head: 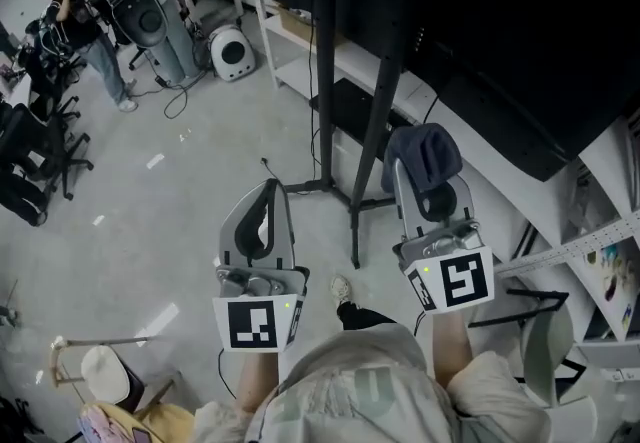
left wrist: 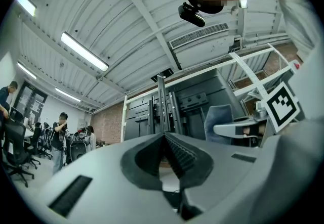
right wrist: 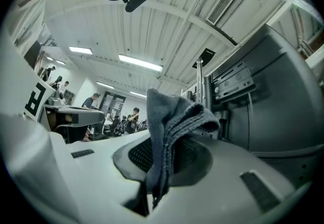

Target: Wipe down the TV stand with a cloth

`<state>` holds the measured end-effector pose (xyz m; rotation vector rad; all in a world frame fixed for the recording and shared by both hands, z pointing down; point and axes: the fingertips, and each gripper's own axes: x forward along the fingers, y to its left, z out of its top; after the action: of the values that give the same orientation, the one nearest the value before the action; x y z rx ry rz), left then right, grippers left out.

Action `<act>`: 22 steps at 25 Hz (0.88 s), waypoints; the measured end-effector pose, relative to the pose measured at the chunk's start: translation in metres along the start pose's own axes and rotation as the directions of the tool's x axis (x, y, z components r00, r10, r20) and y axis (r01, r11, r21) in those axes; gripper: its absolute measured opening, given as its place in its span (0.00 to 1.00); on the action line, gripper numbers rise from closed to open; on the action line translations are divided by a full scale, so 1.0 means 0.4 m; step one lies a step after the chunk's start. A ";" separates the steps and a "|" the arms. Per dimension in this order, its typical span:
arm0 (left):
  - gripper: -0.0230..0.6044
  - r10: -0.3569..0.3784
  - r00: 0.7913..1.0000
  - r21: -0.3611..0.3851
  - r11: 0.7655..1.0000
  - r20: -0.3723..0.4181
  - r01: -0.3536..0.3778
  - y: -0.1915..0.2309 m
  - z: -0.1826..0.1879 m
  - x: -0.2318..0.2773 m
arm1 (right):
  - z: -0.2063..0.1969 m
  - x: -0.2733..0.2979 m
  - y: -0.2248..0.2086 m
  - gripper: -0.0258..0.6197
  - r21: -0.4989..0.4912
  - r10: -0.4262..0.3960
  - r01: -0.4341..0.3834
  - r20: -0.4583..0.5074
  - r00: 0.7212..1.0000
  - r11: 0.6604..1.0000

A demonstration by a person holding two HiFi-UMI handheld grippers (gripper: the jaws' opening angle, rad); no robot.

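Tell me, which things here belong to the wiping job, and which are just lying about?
For the job: grey cloth, clamped in the right gripper; black TV stand.
Just about: shut, empty left gripper; office chairs; white round device.

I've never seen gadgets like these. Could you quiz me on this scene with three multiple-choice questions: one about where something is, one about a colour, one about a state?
1. Where is the cloth?
A. On the floor
B. Between the fingers of the right gripper
C. On a chair

2. What colour is the cloth?
A. Red
B. Yellow
C. Dark grey-blue

3. How are the fingers of the left gripper?
A. Together, with nothing between them
B. Wide apart
C. Clamped on a bottle

Answers:
1 B: the right gripper view shows the cloth pinched between its fingers.
2 C: it looks dark grey-blue in both the head view and the right gripper view.
3 A: the left gripper view shows the ridged pads meeting, with nothing held.
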<state>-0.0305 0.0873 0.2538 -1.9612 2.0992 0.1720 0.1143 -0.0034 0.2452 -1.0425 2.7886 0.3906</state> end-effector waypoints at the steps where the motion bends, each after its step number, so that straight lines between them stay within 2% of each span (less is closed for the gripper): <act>1: 0.06 0.006 1.000 0.005 1.000 0.002 -0.006 0.009 -0.001 0.035 | -0.003 0.033 -0.018 0.13 -0.001 0.008 -0.008 0.005 1.000 1.000; 6: 0.06 0.016 0.999 -0.002 1.000 0.034 -0.016 0.037 -0.005 0.209 | -0.026 0.185 -0.109 0.13 -0.009 0.035 -0.034 0.033 0.999 0.999; 10: 0.06 0.011 1.000 0.007 1.000 0.022 -0.011 0.042 -0.035 0.302 | -0.065 0.261 -0.154 0.13 -0.001 0.043 -0.043 0.020 0.999 0.999; 16: 0.06 -0.020 1.000 0.005 1.000 0.008 0.020 0.037 -0.051 0.391 | -0.079 0.300 -0.194 0.13 0.017 0.027 -0.027 0.030 0.999 0.999; 22: 0.06 -0.083 0.996 -0.017 0.996 0.036 0.083 0.023 -0.032 0.457 | -0.071 0.308 -0.220 0.13 -0.015 -0.031 0.032 0.022 0.999 0.999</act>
<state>-0.0506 -0.0909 0.2157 -2.0361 1.9969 0.2090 0.0787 -0.1525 0.2286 -1.0771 2.7506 0.4185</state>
